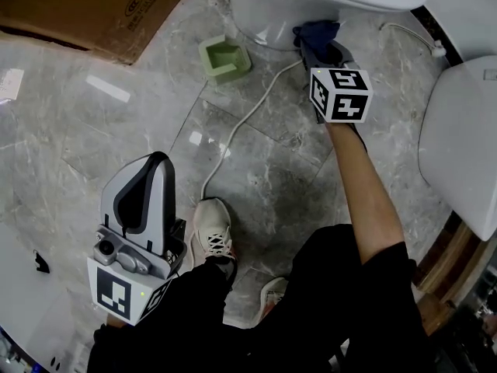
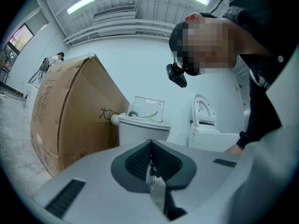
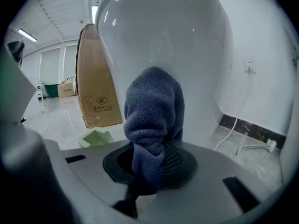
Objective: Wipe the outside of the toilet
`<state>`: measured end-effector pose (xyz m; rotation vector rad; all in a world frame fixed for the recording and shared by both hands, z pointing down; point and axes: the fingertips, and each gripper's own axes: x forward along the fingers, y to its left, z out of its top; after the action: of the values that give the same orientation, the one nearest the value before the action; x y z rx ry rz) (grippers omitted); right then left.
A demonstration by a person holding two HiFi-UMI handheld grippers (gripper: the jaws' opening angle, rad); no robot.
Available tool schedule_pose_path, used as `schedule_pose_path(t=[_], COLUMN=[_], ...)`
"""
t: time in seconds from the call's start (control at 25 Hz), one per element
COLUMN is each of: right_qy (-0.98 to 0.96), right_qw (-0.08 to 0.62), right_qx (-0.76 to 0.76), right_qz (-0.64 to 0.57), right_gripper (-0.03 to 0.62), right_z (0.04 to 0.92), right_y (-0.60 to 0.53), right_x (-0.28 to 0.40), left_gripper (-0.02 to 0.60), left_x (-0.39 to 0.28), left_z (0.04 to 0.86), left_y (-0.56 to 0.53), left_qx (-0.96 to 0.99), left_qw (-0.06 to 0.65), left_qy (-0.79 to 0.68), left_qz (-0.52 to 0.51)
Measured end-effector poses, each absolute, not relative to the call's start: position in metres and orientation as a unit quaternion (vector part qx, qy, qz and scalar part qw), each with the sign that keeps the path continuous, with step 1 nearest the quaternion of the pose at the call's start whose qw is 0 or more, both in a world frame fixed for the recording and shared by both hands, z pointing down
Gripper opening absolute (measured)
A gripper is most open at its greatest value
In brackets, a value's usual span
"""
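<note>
Two hand-held grippers [image 2: 150,148] [image 3: 152,164], one blue cloth [image 3: 154,106]

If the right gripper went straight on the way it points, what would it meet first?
The white outside of the toilet, right ahead. The blue cloth clamped in the right gripper would reach it first; it may already touch.

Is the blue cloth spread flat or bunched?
Bunched: the blue cloth stands as a thick wad clamped in the right gripper.
</note>
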<state>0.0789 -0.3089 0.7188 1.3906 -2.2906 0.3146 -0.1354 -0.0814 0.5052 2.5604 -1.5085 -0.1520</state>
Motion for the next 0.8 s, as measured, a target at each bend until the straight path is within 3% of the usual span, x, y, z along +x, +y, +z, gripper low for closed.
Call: schedule_pose_path(t=[0.8], right_qy=[-0.805], right_qw=[0.275], right_qx=[0.495], right_qz=[0.177], right_gripper=[0.069], right_z=[0.802], right_y=[-0.314], right_x=[0.081], left_gripper=[0.009], left_x=[-0.149], left_z=[0.527], left_y=[-0.103], left_qx=[0.858], left_qw=[0.109], left_qy=[-0.499], left_qz=[-0.048])
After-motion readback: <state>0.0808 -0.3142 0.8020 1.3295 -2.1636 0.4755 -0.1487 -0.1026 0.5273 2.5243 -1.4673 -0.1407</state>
